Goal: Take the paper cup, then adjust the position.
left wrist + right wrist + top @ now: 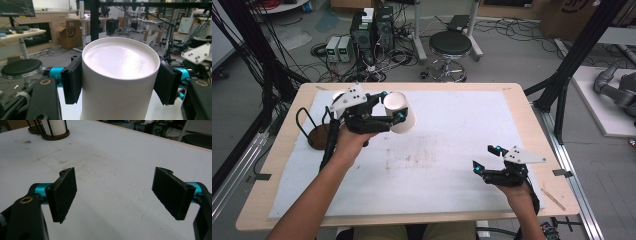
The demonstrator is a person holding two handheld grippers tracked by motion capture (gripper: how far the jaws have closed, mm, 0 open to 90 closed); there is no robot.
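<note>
One white cup sits clamped in the left claw.

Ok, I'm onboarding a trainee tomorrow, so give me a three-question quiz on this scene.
1. True or false: the left gripper is shut on the white cup.
2. The right gripper is: A) shut on a cup, B) open over the white mat, C) holding a cable.
3. In the right gripper view, what stands at the far corner of the mat?

Key: 1 true. 2 B. 3 A stack of white cups in a wire holder with a round brown base.
</note>
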